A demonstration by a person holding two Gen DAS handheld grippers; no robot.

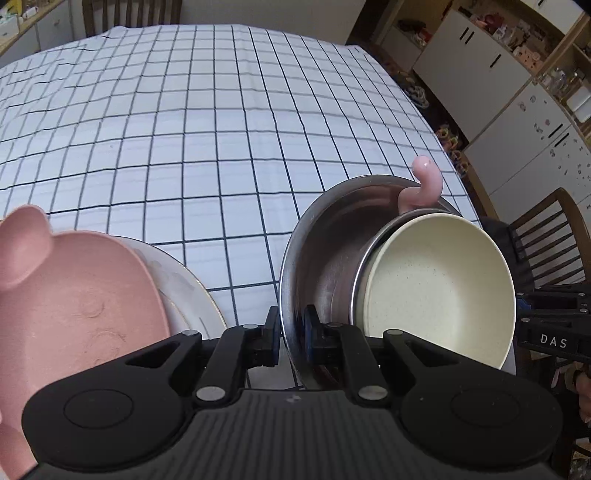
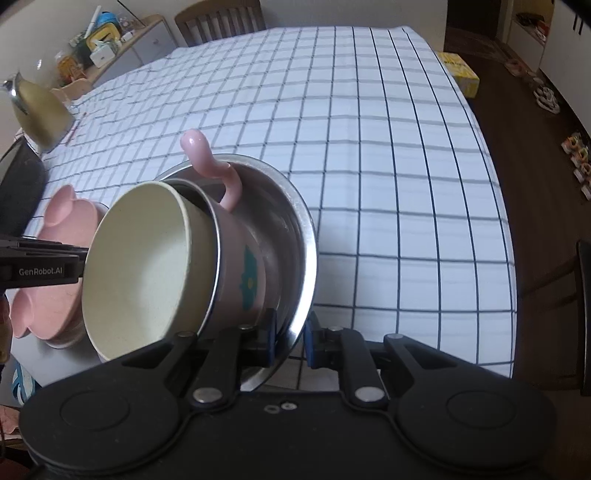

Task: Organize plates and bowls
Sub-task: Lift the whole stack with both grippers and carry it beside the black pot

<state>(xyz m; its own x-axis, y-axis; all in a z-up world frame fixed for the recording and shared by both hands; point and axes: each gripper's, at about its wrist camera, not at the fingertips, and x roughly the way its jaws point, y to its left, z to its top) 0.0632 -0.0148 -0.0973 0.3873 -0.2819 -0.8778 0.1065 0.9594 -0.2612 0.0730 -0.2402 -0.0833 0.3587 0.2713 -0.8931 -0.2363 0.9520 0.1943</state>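
Note:
A steel bowl (image 1: pixel 325 240) (image 2: pixel 291 229) hangs tilted just above the checked tablecloth (image 1: pixel 184 129). Nested in it is a pink cup (image 2: pixel 240 266) with a flower print and a curled pink handle (image 1: pixel 424 184), and a cream bowl (image 1: pixel 439 280) (image 2: pixel 144 258) sits inside the cup. My left gripper (image 1: pixel 290 332) is shut on the steel bowl's rim on one side. My right gripper (image 2: pixel 291 336) is shut on the rim opposite. A pink eared plate (image 1: pixel 74 302) (image 2: pixel 59 221) lies on a white plate (image 1: pixel 188 291) to the left.
The tablecloth stretches bare far ahead. A wooden chair (image 1: pixel 554 229) stands at the table's right edge and another (image 2: pixel 221 18) at the far end. A yellow box (image 2: pixel 460 72) lies on the floor; a gold kettle (image 2: pixel 40 110) sits far left. White cabinets (image 1: pixel 480 66) line the wall.

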